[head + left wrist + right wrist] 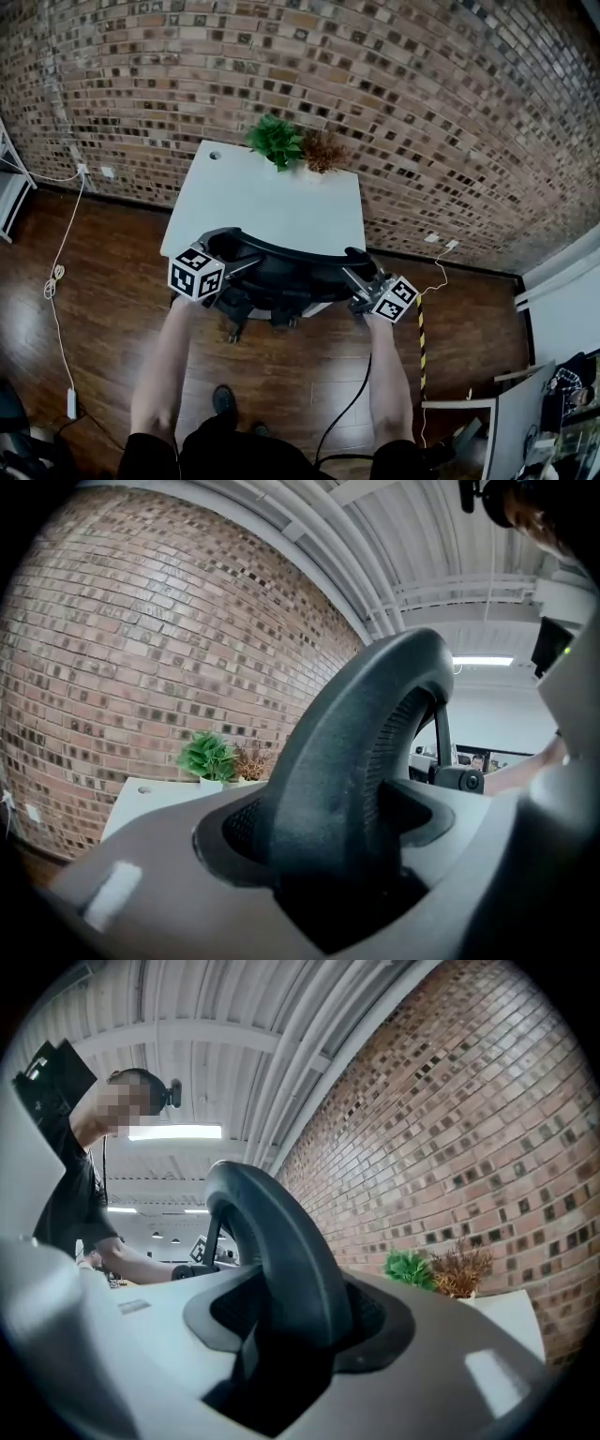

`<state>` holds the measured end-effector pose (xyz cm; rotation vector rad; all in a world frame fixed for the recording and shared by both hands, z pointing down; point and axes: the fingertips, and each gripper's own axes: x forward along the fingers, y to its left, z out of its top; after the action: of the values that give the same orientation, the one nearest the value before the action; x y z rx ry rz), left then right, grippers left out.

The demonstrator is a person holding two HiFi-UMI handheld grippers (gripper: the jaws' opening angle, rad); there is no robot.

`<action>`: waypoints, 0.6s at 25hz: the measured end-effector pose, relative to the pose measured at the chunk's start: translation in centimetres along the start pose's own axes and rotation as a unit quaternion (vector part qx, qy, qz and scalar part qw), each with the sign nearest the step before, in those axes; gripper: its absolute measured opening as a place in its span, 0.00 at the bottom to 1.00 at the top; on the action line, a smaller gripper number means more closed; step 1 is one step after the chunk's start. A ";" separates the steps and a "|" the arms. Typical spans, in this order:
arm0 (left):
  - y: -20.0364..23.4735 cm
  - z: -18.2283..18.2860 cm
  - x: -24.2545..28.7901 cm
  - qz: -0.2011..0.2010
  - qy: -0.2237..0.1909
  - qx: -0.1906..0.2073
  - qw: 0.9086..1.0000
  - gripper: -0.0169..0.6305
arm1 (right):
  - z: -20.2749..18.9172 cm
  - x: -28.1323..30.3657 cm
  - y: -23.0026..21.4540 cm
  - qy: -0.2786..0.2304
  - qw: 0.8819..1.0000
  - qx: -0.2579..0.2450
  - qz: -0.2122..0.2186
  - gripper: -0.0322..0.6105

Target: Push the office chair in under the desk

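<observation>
1. We have the left gripper (240, 267) pinching the left end of the office chair's (281, 277) curved black backrest (281, 251). In the left gripper view the thick rim fills the gap between the jaws, with both pressed against it.
2. The right gripper (355, 278) is clamped on the right end of the same rim. Its own view shows the rim wedged between the jaws, which are partly apart around it.
3. The backrest arcs from one gripper to the other, and both arms reach straight forward to it.
4. The white desk (267, 197) stands just ahead of both grippers. The chair's front part is already beneath the desk's near edge, while the backrest and the wheeled base (239, 314) remain on our side of it.
5. Beyond the grippers, at the desk's far edge, a green potted plant (275, 141) and a dried brown plant (323, 150) stand side by side against the brick wall (422, 112).
6. A black cable (349, 408) trails back from below the right gripper across the wooden floor (103, 281).
</observation>
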<state>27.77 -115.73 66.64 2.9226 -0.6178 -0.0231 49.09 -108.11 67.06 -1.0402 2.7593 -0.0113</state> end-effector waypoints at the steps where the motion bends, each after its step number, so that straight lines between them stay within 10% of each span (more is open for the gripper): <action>1: 0.4 0.0 0.3 -0.002 0.003 0.000 1.000 0.88 | 0.1 0.2 -0.3 -0.001 1.000 0.003 -0.001 0.36; 11: 2.2 0.9 -0.3 -0.019 0.009 -0.001 1.000 0.89 | 0.5 2.0 -0.2 0.008 0.999 -0.001 -0.037 0.36; 15: 1.9 0.8 0.1 -0.027 0.006 -0.006 1.000 0.89 | 1.6 -1.3 -1.2 0.004 0.993 0.013 -0.113 0.54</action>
<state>27.09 -117.61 66.16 2.9258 -0.5356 -0.0151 51.17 -108.06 65.80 -1.3425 2.6242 -0.0828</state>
